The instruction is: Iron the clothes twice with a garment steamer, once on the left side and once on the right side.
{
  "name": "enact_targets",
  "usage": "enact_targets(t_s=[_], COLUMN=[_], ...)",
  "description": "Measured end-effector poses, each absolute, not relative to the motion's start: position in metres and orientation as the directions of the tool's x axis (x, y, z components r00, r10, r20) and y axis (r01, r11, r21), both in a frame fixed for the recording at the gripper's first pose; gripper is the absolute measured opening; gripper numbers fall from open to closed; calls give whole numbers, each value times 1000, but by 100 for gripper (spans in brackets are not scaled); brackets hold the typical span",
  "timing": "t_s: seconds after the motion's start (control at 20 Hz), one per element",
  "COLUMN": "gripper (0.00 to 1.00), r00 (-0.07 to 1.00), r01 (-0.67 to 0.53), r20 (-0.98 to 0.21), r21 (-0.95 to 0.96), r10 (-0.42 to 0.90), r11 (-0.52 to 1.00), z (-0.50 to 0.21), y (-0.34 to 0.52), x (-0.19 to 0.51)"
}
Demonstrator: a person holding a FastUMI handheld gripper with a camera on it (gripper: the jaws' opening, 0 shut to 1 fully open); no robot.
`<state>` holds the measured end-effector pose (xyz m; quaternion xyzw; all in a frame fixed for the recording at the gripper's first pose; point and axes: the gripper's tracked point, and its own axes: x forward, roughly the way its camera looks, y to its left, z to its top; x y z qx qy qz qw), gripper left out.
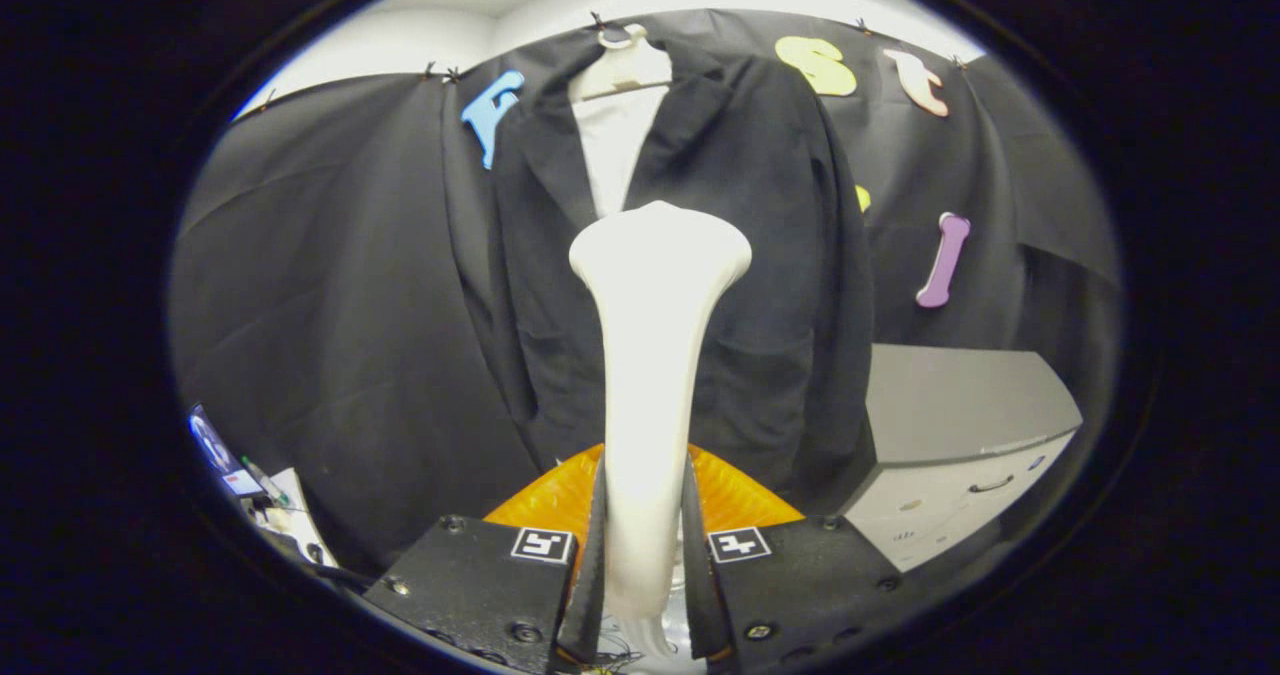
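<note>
Jaws (645, 545): closed tight on the steamer's handle, both sides pressing.
Garment steamer (655, 305): white, upright, head facing the jacket.
Jacket (740, 255): dark, on hanger (625, 65), just beyond steamer.

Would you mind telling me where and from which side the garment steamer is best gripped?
Grip the garment steamer on its narrow handle, below the flared head, coming from behind along its length. The handle is slim and even enough for both fingers to press its sides, as the tool does now, leaving the wide head free to face the dark jacket on its hanger.
</note>
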<state>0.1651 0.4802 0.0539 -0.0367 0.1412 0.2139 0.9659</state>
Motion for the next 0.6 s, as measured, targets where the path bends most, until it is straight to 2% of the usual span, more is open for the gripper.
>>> enact_targets(t_s=[0.6], gripper=[36], r00=[845], r01=[-529], r20=[-141], r21=[-71], r10=[516], r11=[846], z=[149], y=[606], x=[163])
